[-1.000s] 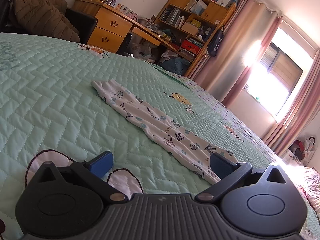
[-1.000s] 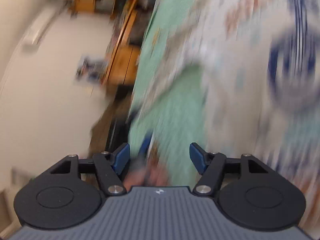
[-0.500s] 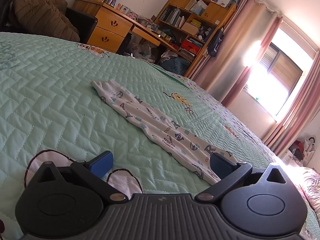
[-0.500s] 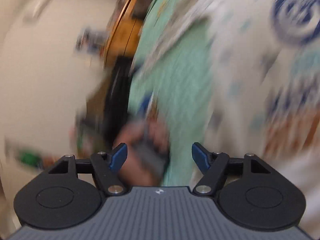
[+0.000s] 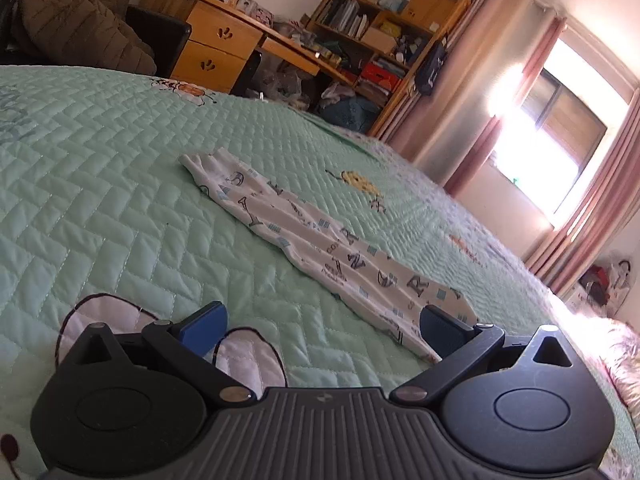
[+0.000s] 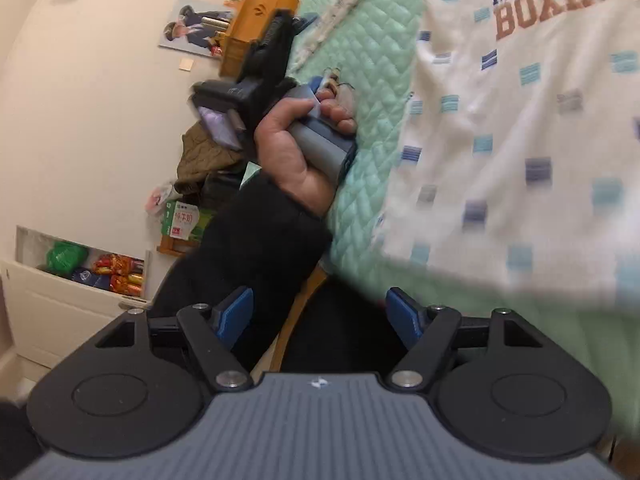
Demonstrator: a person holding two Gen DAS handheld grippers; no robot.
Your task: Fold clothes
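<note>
White letter-print trousers [image 5: 320,236], folded into a long strip, lie slantwise on the green quilt [image 5: 100,200]. My left gripper [image 5: 322,326] hovers open just above the quilt, its right fingertip [image 5: 440,324] beside the strip's near end, nothing between the pads. In the right wrist view a white shirt [image 6: 520,140] printed "BOXING" lies spread on the quilt at the right. My right gripper [image 6: 320,314] is open and empty, out past the bed's edge, and faces a hand [image 6: 292,144] in a black sleeve gripping the left gripper's handle [image 6: 324,132].
A wooden desk with drawers [image 5: 216,48], a full bookshelf [image 5: 380,20] and a brown jacket [image 5: 72,24] stand beyond the bed. Pink curtains [image 5: 460,120] frame a bright window [image 5: 560,120]. The right wrist view shows a wall recess with bags [image 6: 92,268].
The right wrist view has swung from heavy blur to a steadier look: the shirt slid right and the hand holding the left gripper came to the centre. Right jaws stand slightly wider. The left view barely differs.
</note>
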